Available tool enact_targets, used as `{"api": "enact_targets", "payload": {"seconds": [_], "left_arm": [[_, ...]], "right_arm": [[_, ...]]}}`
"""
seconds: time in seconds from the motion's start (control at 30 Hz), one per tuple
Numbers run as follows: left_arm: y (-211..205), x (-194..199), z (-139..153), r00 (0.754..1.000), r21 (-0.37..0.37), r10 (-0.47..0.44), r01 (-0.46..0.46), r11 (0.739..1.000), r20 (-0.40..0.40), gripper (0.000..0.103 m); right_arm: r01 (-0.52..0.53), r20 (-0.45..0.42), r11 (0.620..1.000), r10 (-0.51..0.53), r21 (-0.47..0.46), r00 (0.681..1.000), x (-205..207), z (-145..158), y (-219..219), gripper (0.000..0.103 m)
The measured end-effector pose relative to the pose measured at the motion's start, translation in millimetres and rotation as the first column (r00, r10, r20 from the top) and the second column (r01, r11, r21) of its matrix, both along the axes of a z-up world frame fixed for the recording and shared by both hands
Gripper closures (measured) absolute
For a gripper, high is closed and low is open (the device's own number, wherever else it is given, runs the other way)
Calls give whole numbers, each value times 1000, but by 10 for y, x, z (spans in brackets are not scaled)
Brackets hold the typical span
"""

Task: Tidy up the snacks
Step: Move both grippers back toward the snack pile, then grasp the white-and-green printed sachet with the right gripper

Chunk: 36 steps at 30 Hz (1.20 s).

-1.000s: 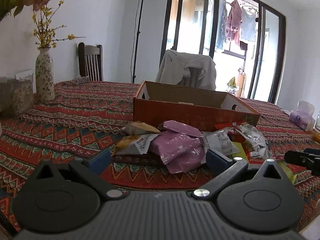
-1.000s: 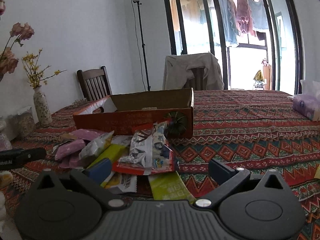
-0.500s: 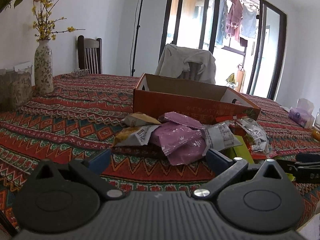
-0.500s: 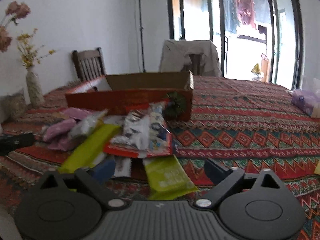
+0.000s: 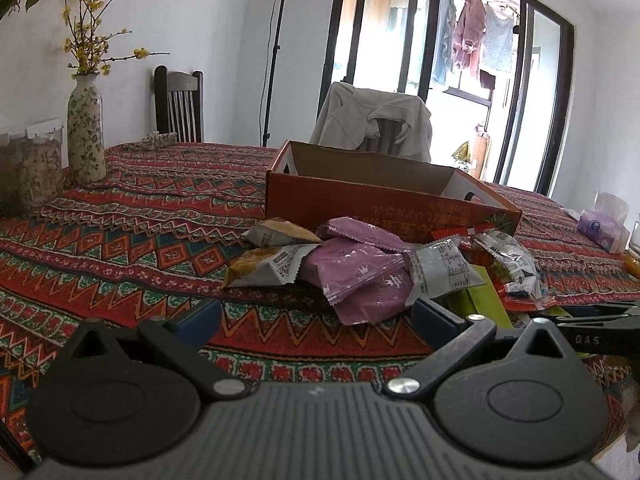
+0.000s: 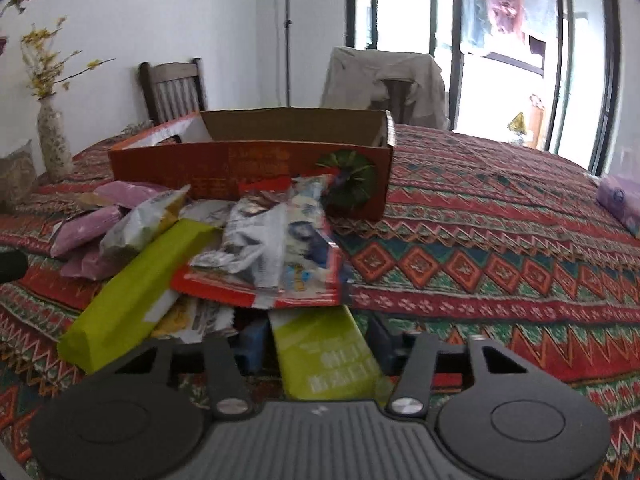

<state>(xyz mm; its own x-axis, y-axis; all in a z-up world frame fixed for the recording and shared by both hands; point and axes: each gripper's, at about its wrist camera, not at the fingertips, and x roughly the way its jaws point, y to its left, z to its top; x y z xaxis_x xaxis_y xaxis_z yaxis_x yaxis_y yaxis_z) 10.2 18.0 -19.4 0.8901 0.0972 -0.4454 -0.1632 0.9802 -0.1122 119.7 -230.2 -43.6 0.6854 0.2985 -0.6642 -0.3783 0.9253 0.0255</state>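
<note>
Patterned red tablecloth (image 6: 500,240), sunny balcony doors behind. The right gripper (image 6: 316,344) has just been closing, its blue pads now on either side of a lime-green snack packet (image 6: 328,356) whose long axis runs away from the camera, far end tucked under a red-edged wrapper (image 6: 276,264). Beyond sits the snack pile and the orange cardboard box (image 6: 248,164). Left gripper (image 5: 316,316) hangs spread wide, nothing in it.

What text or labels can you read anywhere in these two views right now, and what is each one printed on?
"DAS": white letters on the right gripper, seen at the edge of the left wrist view.
Cardboard box: printing along its orange side, upside down, too blurred to read.
Green packet between the right gripper's fingers: white characters, too blurred to read.
Grey-white packets: fine print and a code square, too small to read.
Purple packets: small crown marks, no readable words.
</note>
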Motion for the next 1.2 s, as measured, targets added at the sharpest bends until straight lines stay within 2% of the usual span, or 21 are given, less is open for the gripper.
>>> {"api": "enact_targets", "payload": {"seconds": [0.03, 0.13, 0.43, 0.47, 0.5, 0.53, 0.63, 0.77, 0.83, 0.87, 0.9, 1.03, 1.2], "left_arm": [[3, 2, 1, 1000, 1, 1, -1, 1000, 0, 0], [4, -3, 9, 1000, 3, 3, -3, 1000, 1, 0], [-86, 32, 21, 1000, 6, -9, 9, 1000, -12, 0], [-112, 44, 21, 1000, 10, -11, 11, 1000, -17, 0], [-138, 54, 21, 1000, 12, -14, 14, 1000, -21, 0], [-167, 64, 22, 999, 12, -20, 21, 1000, -24, 0], [-256, 87, 19, 999, 15, -38, 39, 999, -35, 0], [-356, 81, 16, 997, 30, -63, 64, 998, -37, 0], [-371, 75, 13, 997, 30, -63, 64, 998, -38, 0], [-375, 72, 13, 997, 29, -61, 62, 998, -38, 0], [-374, 70, 8, 998, 28, -59, 60, 998, -37, 0], [-375, 98, -18, 997, 18, -54, 55, 998, -50, 0], [-395, 91, -35, 997, 17, -59, 60, 998, -57, 0]], "right_arm": [[-9, 8, 1000, 9, -6, 1000, -19, 1, 16, 63], [32, 35, 999, -32, -11, 999, -88, 10, 10, 65], [72, 126, 991, -86, 111, 988, -252, 320, -277, 67], [68, 140, 990, -86, 126, 986, -272, 372, -296, 71], [55, 154, 988, -77, 146, 985, -293, 426, -316, 97], [51, 160, 986, -77, 158, 984, -300, 472, -326, 102], [34, 156, 989, -56, 142, 986, -299, 483, -319, 102], [14, 93, 989, -28, 148, 995, -284, 368, -342, 91], [2, 69, 989, -12, 150, 998, -315, 309, -352, 74], [-4, 69, 989, -6, 146, 998, -342, 291, -355, 58], [-7, 71, 990, -3, 138, 997, -362, 281, -352, 49], [3, 48, 995, -8, 96, 999, -340, 221, -347, 49], [19, -34, 996, -16, 83, 999, -151, 68, -331, 49]]}}
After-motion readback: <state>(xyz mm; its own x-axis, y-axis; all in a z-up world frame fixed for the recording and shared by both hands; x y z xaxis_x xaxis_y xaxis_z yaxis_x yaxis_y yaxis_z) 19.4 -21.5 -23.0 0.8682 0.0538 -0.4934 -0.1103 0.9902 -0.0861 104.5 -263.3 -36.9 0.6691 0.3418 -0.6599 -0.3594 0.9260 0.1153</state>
